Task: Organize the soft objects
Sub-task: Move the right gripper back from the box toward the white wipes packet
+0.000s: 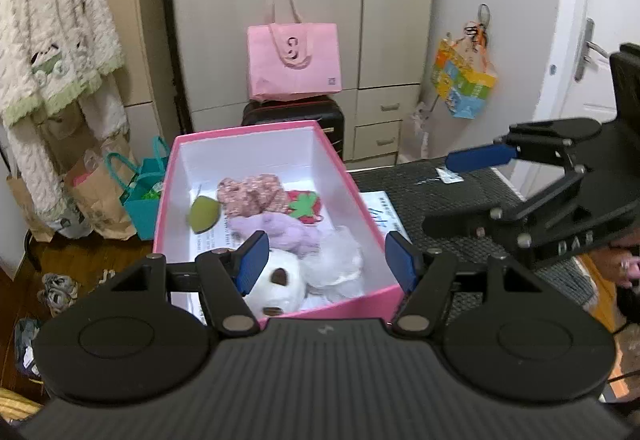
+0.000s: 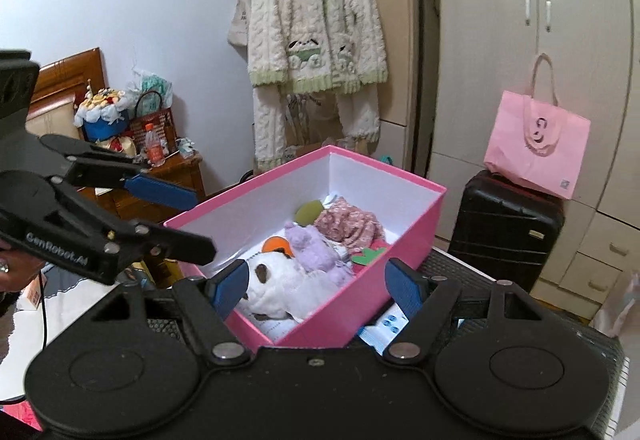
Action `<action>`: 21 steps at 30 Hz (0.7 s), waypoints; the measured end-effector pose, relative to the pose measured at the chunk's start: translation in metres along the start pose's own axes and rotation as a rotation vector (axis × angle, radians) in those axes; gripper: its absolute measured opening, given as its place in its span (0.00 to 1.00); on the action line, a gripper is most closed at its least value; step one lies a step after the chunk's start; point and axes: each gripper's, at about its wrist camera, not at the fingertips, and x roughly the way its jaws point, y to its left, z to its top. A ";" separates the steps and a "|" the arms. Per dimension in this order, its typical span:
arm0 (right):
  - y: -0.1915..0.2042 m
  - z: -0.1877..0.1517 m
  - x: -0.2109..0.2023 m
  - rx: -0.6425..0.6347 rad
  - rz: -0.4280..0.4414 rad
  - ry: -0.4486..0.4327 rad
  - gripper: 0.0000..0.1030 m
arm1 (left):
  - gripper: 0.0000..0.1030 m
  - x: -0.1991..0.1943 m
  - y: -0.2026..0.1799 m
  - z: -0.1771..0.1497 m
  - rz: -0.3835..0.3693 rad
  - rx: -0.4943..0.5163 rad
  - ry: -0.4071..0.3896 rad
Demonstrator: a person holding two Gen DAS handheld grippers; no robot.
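Left wrist view: we see the left gripper (image 1: 326,258) with its blue pads apart and nothing between them, above the near end of the pink box (image 1: 362,196). The box sits open on a dark mat (image 1: 432,180). Inside it: a white plush with brown patches (image 1: 280,290) at the 6 o'clock end, a white fluffy item (image 1: 340,258) at its 3 o'clock, a purple plush (image 1: 280,230) mid-box, a floral fabric piece (image 1: 250,192) and a red strawberry plush with a green leaf (image 1: 306,206) toward 12 o'clock, and a green round plush (image 1: 205,214) at 9 o'clock against the left wall. The right gripper (image 1: 478,158) comes in at 3 o'clock, over the mat and clear of the box. A pink tote bag (image 1: 294,64) stands on a black suitcase (image 1: 292,118) at 12 o'clock.

Right wrist view: we see the right gripper (image 2: 318,286) with fingers spread and empty, straddling the near corner of the pink box (image 2: 412,224). The same soft toys lie inside, the white plush (image 2: 272,288) nearest, the purple plush (image 2: 312,248) behind it. The left gripper (image 2: 188,216) enters at 9 o'clock, one blue pad (image 2: 160,192) over the box's left rim, its fingers parted. A cream knit cardigan (image 2: 316,12) hangs at 12 o'clock.
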 end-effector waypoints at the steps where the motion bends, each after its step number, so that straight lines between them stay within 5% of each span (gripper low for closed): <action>1: -0.002 -0.001 -0.005 0.001 -0.007 -0.005 0.77 | 0.62 -0.002 -0.005 0.000 -0.004 0.011 -0.004; 14: -0.046 -0.020 -0.050 0.052 -0.052 -0.008 0.78 | 0.66 -0.004 -0.089 0.008 -0.173 0.115 -0.044; 21: -0.087 -0.027 -0.051 0.110 0.032 -0.004 0.78 | 0.66 0.034 -0.111 0.010 -0.213 0.051 -0.017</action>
